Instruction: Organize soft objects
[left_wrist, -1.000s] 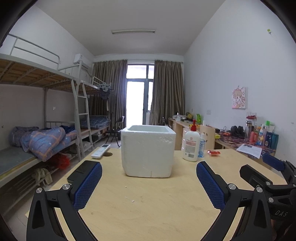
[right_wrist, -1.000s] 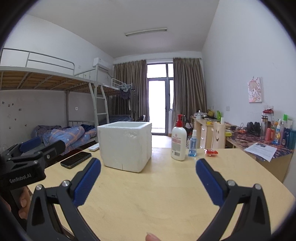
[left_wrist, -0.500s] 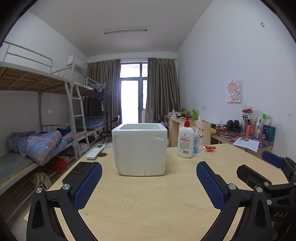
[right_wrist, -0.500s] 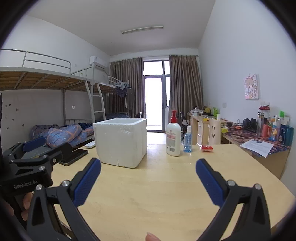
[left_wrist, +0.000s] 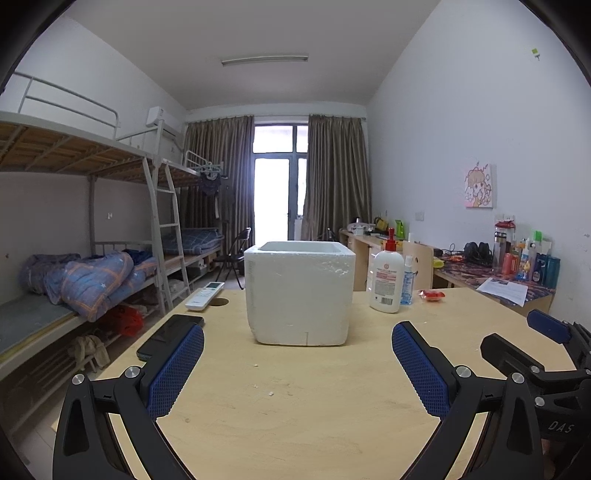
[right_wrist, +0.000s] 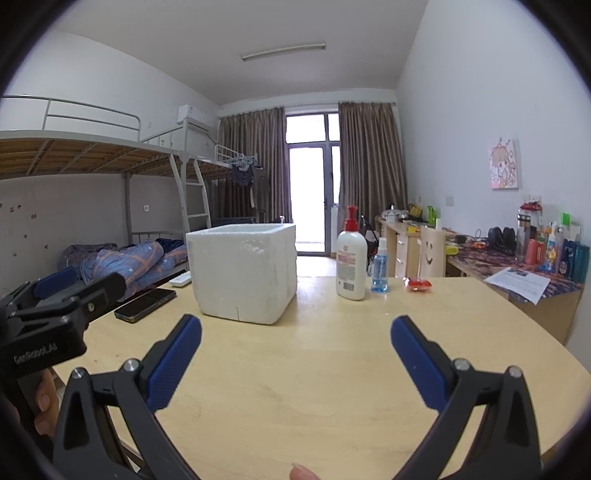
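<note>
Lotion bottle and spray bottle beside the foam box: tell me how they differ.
The lotion bottle is white and opaque; the spray bottle is clear with blue liquid. The lotion bottle is taller and wider, the spray bottle slim and shorter. The lotion bottle has a red pump top; the spray bottle has a pale cap. Both stand upright, side by side on the wooden table, right of the foam box.
</note>
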